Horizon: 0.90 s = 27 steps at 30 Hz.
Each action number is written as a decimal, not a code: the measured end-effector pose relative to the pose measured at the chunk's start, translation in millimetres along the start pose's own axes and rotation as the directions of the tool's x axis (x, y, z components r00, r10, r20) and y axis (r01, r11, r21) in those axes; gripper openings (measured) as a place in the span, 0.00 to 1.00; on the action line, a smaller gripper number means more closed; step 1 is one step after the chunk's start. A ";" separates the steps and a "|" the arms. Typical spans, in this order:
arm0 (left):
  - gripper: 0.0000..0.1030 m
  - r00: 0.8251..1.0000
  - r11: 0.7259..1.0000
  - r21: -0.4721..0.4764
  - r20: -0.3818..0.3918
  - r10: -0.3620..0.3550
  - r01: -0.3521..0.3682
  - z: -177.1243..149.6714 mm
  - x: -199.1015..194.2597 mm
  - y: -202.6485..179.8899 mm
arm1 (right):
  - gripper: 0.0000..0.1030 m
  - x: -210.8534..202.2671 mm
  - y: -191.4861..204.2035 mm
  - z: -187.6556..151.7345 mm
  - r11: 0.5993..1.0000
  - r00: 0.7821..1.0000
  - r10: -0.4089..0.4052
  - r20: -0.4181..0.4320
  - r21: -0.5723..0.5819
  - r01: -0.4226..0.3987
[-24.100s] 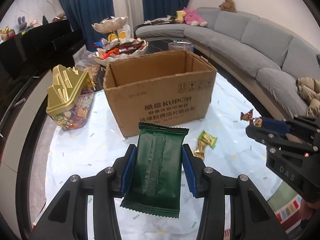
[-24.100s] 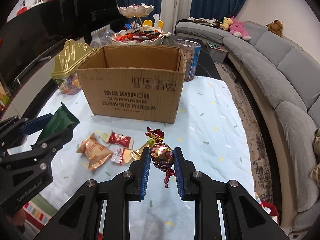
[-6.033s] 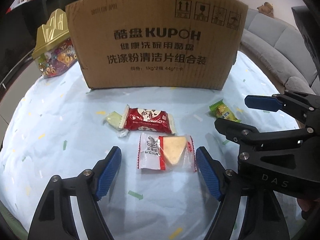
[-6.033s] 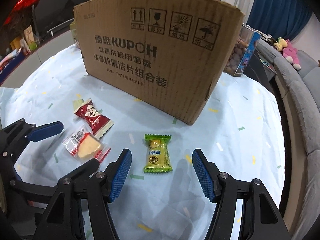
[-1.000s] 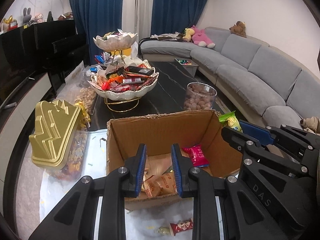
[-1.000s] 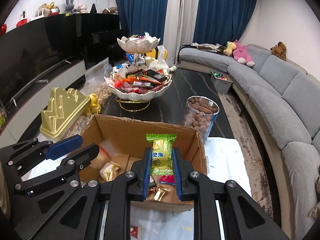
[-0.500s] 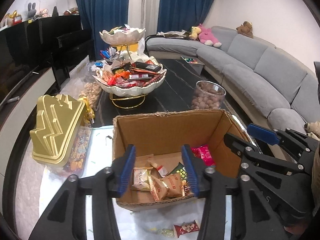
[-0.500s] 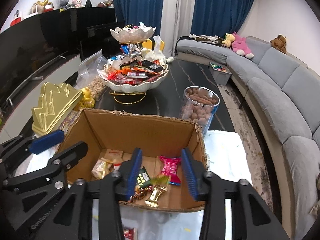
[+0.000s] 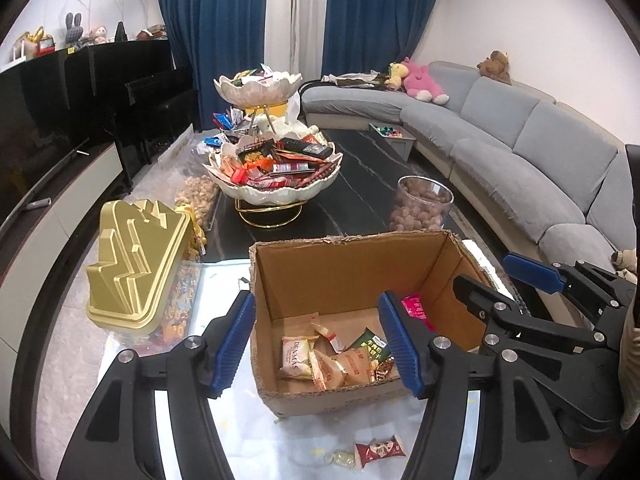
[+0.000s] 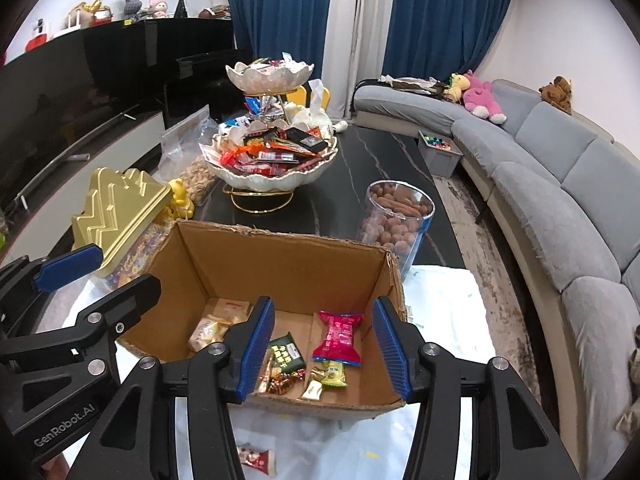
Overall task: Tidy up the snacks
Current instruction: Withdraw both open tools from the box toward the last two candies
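Observation:
The open cardboard box (image 9: 340, 276) (image 10: 280, 268) sits below both grippers. Inside lie several snacks: a pink packet (image 10: 338, 338), a green-yellow candy (image 10: 334, 374), a dark green packet (image 10: 285, 354) and pale packets (image 9: 296, 358). My left gripper (image 9: 316, 299) (image 10: 124, 266) hovers over the box's near left part, its jaws opening, nothing between them. My right gripper (image 10: 323, 302) (image 9: 486, 270) hangs over the near right part, jaws also opening and empty. A red snack (image 9: 378, 450) (image 10: 256, 458) and a small pale candy (image 9: 340, 458) lie on the tablecloth in front of the box.
A gold-lidded candy tin (image 9: 136, 264) stands left of the box. Behind it on the dark table are a tiered shell bowl of snacks (image 9: 276, 176) and a clear jar of nuts (image 9: 422, 208). A grey sofa (image 9: 520, 152) curves along the right.
Both grippers went from shut to open. The green-yellow candy left the right gripper and now lies in the box, as does the packet the left gripper held.

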<state>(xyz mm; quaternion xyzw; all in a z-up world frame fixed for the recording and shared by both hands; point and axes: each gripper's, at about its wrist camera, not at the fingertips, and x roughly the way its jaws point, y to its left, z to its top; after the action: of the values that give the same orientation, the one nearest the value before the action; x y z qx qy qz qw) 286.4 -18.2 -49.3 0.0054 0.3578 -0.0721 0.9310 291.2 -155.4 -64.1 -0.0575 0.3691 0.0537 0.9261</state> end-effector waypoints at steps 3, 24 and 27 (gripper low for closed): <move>0.62 1.000 1.000 0.003 0.010 0.001 -0.001 -0.7 -9.8 -0.2 | 0.50 -8.3 1.4 -0.1 1.000 1.000 0.002 0.010 -0.008 -0.002; 0.66 1.000 0.999 0.047 0.019 0.018 -0.019 -33.0 -54.8 0.8 | 0.56 -43.6 18.9 -35.4 1.000 1.000 0.020 0.008 -0.023 -0.020; 0.67 1.000 0.998 0.051 0.016 0.022 -0.023 -40.5 -57.0 2.0 | 0.56 -45.2 22.6 -41.6 0.999 1.000 0.021 0.005 -0.030 -0.021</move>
<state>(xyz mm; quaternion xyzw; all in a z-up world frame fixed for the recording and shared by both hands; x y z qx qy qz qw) 218.0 -6.3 -41.5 0.0325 0.3485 -0.0709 0.9341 227.1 -141.7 -64.4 -0.0675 0.3664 0.0693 0.9254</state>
